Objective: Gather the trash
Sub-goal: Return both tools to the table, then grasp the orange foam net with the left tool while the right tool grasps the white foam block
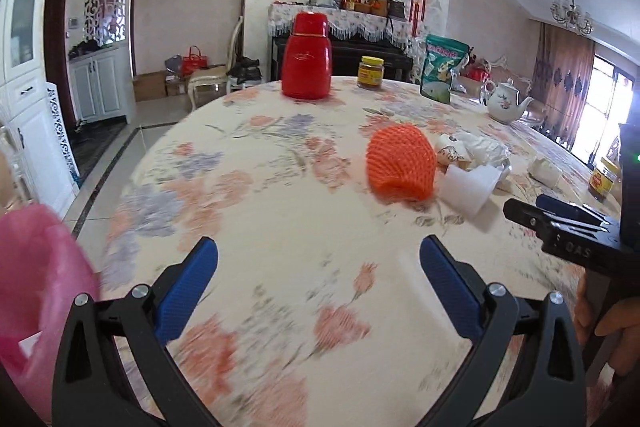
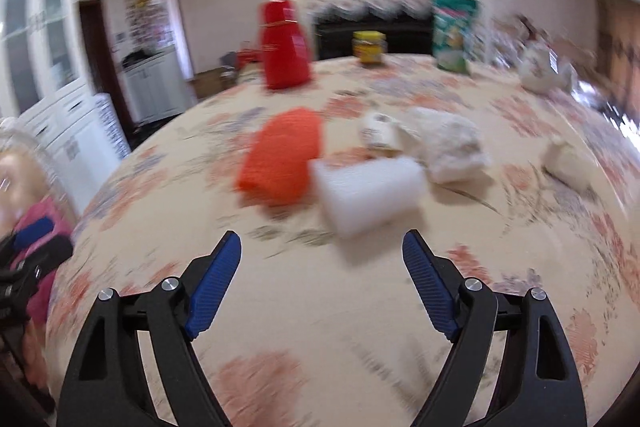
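An orange foam net (image 1: pixel 400 163) (image 2: pixel 282 161) lies on the floral table, with a white foam piece (image 1: pixel 470 193) (image 2: pixel 370 193) beside it on the right. Crumpled white wrappers (image 1: pixel 476 147) (image 2: pixel 448 143) lie just behind them, and a small white wad (image 2: pixel 568 161) sits further right. A pink plastic bag (image 1: pixel 36 279) (image 2: pixel 42 227) hangs at the table's left edge. My left gripper (image 1: pixel 318 259) is open and empty over the tablecloth. My right gripper (image 2: pixel 322 247) is open and empty, just short of the white foam; it also shows at the right of the left wrist view (image 1: pixel 532 205).
A red thermos (image 1: pixel 306 57) (image 2: pixel 284 45), a yellow-lidded jar (image 1: pixel 371 71) (image 2: pixel 369 47), a green snack bag (image 1: pixel 442 67) (image 2: pixel 454 33) and a white teapot (image 1: pixel 506 101) stand at the table's far side. Another jar (image 1: pixel 604 179) stands at the right. The table edge (image 1: pixel 132 163) drops to tiled floor on the left.
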Demonstrator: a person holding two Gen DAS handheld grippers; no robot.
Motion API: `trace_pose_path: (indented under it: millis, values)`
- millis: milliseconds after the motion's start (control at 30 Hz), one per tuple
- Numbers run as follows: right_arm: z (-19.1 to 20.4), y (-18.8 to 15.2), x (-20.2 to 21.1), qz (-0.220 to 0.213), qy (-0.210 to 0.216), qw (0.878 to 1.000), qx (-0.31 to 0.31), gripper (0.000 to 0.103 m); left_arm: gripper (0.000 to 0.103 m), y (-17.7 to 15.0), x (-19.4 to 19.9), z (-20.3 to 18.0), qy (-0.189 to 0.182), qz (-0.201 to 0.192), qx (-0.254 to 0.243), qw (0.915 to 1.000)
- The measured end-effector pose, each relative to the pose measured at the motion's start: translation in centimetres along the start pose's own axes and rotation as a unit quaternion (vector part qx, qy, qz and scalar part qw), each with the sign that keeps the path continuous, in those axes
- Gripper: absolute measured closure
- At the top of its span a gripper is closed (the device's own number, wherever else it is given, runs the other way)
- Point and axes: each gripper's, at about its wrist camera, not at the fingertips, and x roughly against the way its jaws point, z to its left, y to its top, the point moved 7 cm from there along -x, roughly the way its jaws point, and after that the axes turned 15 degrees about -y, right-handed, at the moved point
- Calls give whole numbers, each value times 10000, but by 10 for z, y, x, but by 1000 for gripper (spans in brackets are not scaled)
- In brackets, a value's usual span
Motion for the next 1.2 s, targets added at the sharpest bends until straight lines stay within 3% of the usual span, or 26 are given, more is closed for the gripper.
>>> trace_pose_path:
  millis: [100,267,433,667,733,800,867,1067,1200]
  values:
    - [-10,7,-28,207,-117,9992,-325,23,5,11,-28,-3,-5,60,-25,10000]
    - [-2,14,-64,519,-288,9976,-345,20,5,28,-74,-4,-75,284,-83,9995]
    - [-4,31,-74,655,-286,9939,-839,18,5,41,-91,3,-63,253,-7,9997]
    - [8,17,-101,1074,-637,9910,-487,18,5,48,-107,14,-116,298,201,9993]
    - [3,20,-105,1043,-669,9910,-500,21,5,50,-113,16,-112,329,231,9991]
    - [-3,23,-104,972,-707,9921,-367,35,5,52,-120,14,-140,381,258,9988]
    - [-17,24,-101,909,-700,9927,-381,41,5,53,-129,9,-204,467,267,9983]
    - [-60,24,-82,685,-742,9933,-559,43,5,57,-172,-20,-335,758,226,9963]
    - [-77,25,-66,524,-701,9944,-590,43,5,60,-204,-37,-233,952,246,9949]
